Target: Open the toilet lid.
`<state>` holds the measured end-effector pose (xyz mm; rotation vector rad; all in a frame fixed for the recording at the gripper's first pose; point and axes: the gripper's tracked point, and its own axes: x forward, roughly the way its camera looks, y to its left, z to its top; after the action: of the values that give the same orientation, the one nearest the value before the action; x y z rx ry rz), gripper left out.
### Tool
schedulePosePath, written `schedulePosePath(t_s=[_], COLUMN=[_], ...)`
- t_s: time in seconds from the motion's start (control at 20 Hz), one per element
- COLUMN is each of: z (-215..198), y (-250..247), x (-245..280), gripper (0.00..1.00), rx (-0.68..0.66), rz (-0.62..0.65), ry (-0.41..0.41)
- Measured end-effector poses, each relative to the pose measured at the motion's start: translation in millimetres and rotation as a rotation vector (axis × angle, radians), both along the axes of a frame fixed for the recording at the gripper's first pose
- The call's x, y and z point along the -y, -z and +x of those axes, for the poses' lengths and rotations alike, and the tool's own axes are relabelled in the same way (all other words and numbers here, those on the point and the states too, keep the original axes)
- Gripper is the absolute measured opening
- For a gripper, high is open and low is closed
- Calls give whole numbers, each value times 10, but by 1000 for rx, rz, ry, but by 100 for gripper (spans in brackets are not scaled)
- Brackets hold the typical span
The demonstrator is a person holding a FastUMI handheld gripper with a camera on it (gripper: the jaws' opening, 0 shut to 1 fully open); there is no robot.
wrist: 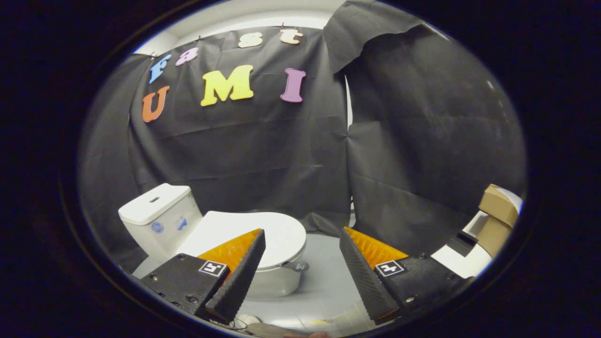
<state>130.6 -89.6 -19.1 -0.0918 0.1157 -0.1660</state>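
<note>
Jaws (300, 267) wide open, holding nothing. Toilet lid (277, 232) down flat on the bowl (277, 281), just beyond the left finger, tank (157, 216) behind it w/ grey floor (324, 286) around. Prob light, stiff, slick plastic on a hinge (guessing), so best hooked under the front lip near that small tab (296, 266). White, glossy, oval.

Black cloth wall (263, 155); grey floor (324, 281); cardboard boxes (497, 206) right.
</note>
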Motion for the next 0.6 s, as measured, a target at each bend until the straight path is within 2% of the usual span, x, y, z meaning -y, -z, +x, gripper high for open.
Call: schedulePosePath(t_s=[0.2,0.4,0.6], z=[313,645,928], y=[205,670,902], x=[58,165,280], gripper=[100,100,100], rx=[-38,-181,-261], rz=[-30,-23,-7], ry=[-1,-2,-10])
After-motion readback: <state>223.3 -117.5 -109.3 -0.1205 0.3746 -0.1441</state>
